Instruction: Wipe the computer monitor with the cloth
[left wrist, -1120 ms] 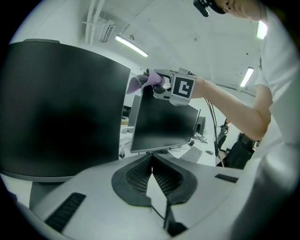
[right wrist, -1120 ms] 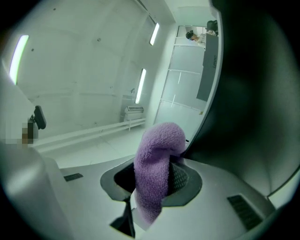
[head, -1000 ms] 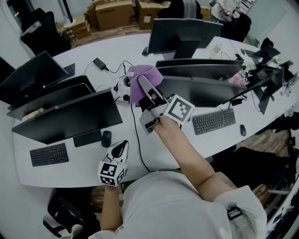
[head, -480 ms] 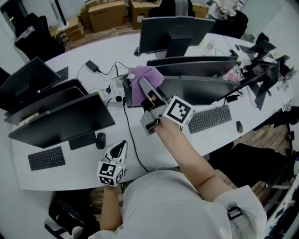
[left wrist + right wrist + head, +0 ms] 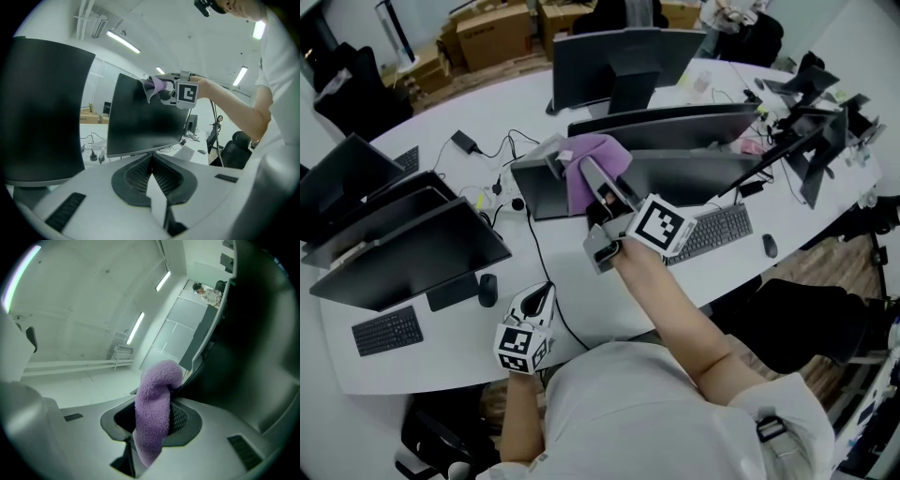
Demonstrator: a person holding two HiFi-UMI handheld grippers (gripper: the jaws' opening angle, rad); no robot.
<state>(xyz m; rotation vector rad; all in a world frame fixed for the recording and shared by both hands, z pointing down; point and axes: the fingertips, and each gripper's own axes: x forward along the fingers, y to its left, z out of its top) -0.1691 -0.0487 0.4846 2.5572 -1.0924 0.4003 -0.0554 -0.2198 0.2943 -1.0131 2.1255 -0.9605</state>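
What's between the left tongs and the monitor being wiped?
Head view: only white desk with a black cable running across it separates the left tongs from the monitor; nothing else stands there.

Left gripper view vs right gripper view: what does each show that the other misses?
Only the left gripper view: the left tongs shut on nothing, the monitor with its whole dark screen, the marker cube on the right tongs, and a keyboard. Only the right gripper view: the cloth seen close up, pinched between the right tongs with its tail hanging through. Both: the purple cloth at the monitor's edge.
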